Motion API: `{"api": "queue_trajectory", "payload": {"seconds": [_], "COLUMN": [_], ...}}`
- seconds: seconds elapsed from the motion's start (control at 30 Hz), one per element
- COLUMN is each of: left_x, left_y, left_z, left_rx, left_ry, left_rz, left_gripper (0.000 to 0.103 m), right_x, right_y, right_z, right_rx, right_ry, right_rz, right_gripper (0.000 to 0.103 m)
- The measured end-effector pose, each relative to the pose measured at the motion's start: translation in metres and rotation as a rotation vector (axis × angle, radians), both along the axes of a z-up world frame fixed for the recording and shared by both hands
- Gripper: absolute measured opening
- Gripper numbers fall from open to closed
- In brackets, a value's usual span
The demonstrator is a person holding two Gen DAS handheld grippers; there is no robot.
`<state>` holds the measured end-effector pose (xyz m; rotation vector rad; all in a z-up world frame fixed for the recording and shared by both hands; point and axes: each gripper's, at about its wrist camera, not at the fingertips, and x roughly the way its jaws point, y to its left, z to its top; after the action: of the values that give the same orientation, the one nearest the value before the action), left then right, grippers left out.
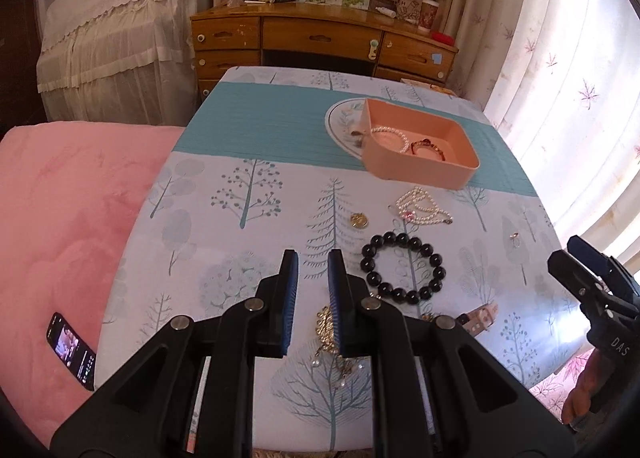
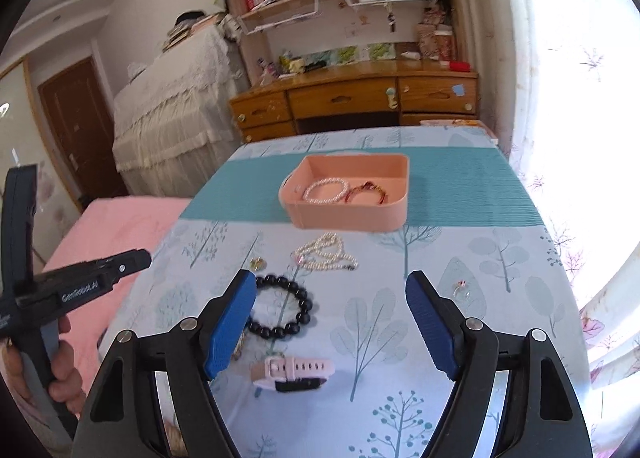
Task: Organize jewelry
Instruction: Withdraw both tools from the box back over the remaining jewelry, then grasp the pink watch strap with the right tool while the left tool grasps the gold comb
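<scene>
Jaws apart, right gripper above black bracelet — watch.

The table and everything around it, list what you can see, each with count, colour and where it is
Storage box: one, peach, far middle of table, partly on an oval plate.
Pearl bracelet: one, white, in box.
Red bracelet: one, in box beside it.
Pearl necklace: one, white, before the box.
Black bead bracelet: one, near middle.
Gold pendant: one, left of necklace.
Small ring: one, right side.
Pink watch: one, near edge.
Gold chain: one, under left gripper.
Phone: one, black, on pink bedding.
Wooden desk: one, behind table.
Left gripper: nearly shut, empty.
Right gripper: open, empty.
</scene>
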<state>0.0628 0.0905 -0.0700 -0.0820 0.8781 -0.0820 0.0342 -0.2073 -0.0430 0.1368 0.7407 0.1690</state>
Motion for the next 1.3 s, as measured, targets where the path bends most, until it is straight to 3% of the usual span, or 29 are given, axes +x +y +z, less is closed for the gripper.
{"api": "queue_trajectory", "payload": {"seconds": [0.13, 0.27, 0.53, 0.7, 0.77, 0.93, 1.07, 1.3], "left_x": [-0.005, -0.013, -0.020, -0.024, -0.023, -0.020, -0.012, 0.001], "left_y": [0.003, -0.004, -0.019, -0.036, -0.043, -0.053, -0.055, -0.062], "left_z": [-0.025, -0.048, -0.067, -0.067, -0.071, -0.078, -0.083, -0.088], "left_rx": [0.052, 0.103, 0.073, 0.086, 0.096, 0.099, 0.080, 0.111], "left_ry": [0.069, 0.107, 0.131, 0.114, 0.127, 0.154, 0.190, 0.239], "left_rz": [-0.004, -0.052, -0.173, -0.276, -0.306, -0.362, -0.391, -0.472], "left_gripper": [0.012, 0.012, 0.013, 0.013, 0.013, 0.013, 0.013, 0.013], "right_x": [-0.012, -0.022, -0.014, -0.005, 0.000, 0.008, 0.014, 0.017], "right_y": [0.002, 0.003, 0.021, 0.043, 0.051, 0.062, 0.061, 0.040], "right_z": [-0.013, -0.034, -0.082, -0.104, -0.111, -0.112, -0.113, -0.110], "right_rx": [-0.028, 0.018, 0.086, 0.111, 0.098, 0.071, 0.083, 0.135], "right_ry": [0.022, 0.092, 0.274, 0.356, 0.359, 0.313, 0.274, 0.251], "right_rz": [0.040, 0.121, 0.257, 0.355, 0.368, 0.367, 0.363, 0.312], "right_gripper": [0.079, 0.079, 0.072, 0.053, 0.043, 0.041, 0.010, 0.007]}}
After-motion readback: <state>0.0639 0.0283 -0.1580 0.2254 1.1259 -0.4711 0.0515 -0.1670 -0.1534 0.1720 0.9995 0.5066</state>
